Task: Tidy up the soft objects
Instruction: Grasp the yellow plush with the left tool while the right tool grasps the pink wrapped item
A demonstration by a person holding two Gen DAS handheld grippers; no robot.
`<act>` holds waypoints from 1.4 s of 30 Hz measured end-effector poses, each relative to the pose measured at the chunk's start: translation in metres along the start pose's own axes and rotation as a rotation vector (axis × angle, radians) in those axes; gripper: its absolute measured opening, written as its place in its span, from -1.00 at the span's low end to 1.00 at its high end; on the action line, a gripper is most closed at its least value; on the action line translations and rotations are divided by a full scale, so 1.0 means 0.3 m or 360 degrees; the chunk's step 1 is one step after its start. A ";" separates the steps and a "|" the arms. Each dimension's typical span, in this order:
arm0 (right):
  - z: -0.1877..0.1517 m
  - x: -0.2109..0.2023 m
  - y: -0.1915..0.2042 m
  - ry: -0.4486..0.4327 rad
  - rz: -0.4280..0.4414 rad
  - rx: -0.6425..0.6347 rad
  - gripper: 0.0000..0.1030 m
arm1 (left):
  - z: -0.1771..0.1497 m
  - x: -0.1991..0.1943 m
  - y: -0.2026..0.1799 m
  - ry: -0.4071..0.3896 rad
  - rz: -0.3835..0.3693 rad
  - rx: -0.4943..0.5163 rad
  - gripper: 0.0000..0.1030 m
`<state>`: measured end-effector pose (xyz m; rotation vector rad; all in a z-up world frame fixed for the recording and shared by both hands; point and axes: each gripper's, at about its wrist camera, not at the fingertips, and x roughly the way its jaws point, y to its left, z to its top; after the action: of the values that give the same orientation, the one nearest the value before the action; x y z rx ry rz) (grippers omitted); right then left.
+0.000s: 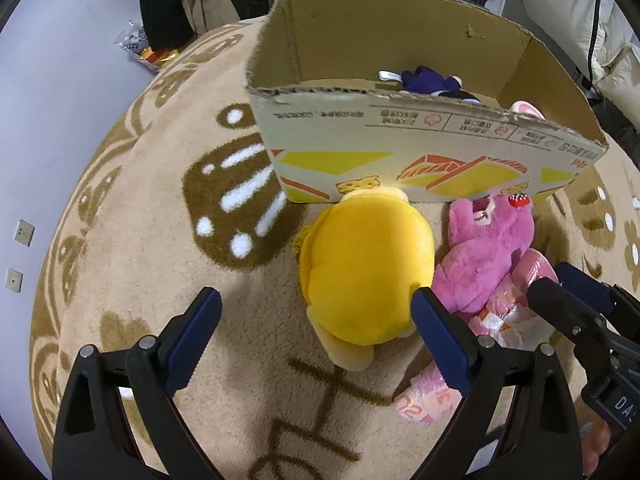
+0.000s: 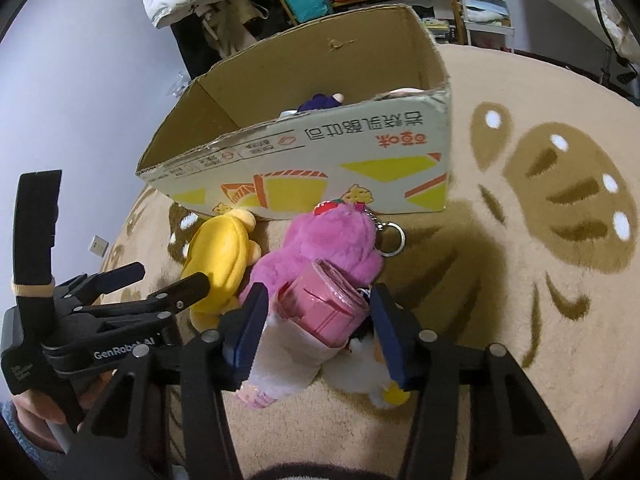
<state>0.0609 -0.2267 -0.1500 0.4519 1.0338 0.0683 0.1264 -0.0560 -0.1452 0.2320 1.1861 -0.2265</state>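
1. Mid-collection, by the look of it: cardboard box (image 1: 420,148) on the rug (image 1: 132,280) already holding a purple toy (image 1: 426,80).
2. Right gripper (image 2: 316,312) fingers half spread around a pink packet (image 2: 320,306), blue pads close beside it; firm grip not certain.
3. Left gripper (image 1: 316,320) fingers wide apart, holding nothing, right pad touching the yellow plush (image 1: 366,268).
4. Pink plush (image 1: 486,252) beside it, against the box front.
5. Next, likely: closing on the packet, lifting over the box wall.

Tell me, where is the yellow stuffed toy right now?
The yellow stuffed toy lies on the tan rug, just in front of the cardboard box. The pink plush bear is right beside it, and the open left gripper is just short of it.
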 end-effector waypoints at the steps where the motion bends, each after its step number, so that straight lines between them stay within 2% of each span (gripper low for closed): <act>1: 0.003 0.006 -0.003 0.0008 0.0003 0.0007 0.08 | 0.001 0.008 -0.003 0.0005 -0.0007 0.0003 0.84; 10: 0.018 0.064 -0.026 0.0056 0.0020 0.0046 0.06 | 0.010 0.062 -0.018 -0.0007 -0.0105 0.0004 0.84; 11: 0.019 0.065 -0.025 0.0053 0.0028 0.0038 -0.09 | 0.010 0.069 -0.016 -0.0002 -0.0112 0.0000 0.84; 15: 0.021 0.058 -0.017 0.0039 0.0029 0.0013 -0.15 | 0.015 0.095 -0.003 0.0029 -0.0155 -0.0020 0.84; 20: 0.024 0.042 0.005 0.0006 0.0033 -0.0041 -0.41 | 0.016 0.131 0.002 0.0060 -0.0163 -0.0015 0.84; 22: 0.025 0.031 0.011 -0.0007 0.0035 -0.0057 -0.47 | 0.012 0.138 0.003 0.0045 -0.0159 -0.0020 0.78; 24: 0.026 0.020 0.012 -0.0013 0.0042 -0.0059 -0.51 | 0.010 0.127 -0.005 0.0027 -0.0180 -0.0018 0.51; 27: 0.029 -0.001 0.011 -0.0025 0.0042 -0.0063 -0.56 | 0.001 0.102 -0.032 0.0025 -0.0208 0.0002 0.33; 34: 0.025 -0.053 0.016 -0.0100 0.0014 -0.0097 -0.61 | -0.024 0.052 -0.031 0.0016 -0.0248 -0.0046 0.24; 42: 0.030 -0.157 0.031 -0.0254 -0.0034 -0.0162 -0.66 | -0.077 -0.097 -0.058 -0.0135 -0.0202 -0.0011 0.24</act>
<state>0.0455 -0.2338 -0.1041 0.3482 0.8741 0.0645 0.0905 -0.0642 -0.1273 0.1398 1.1186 -0.3404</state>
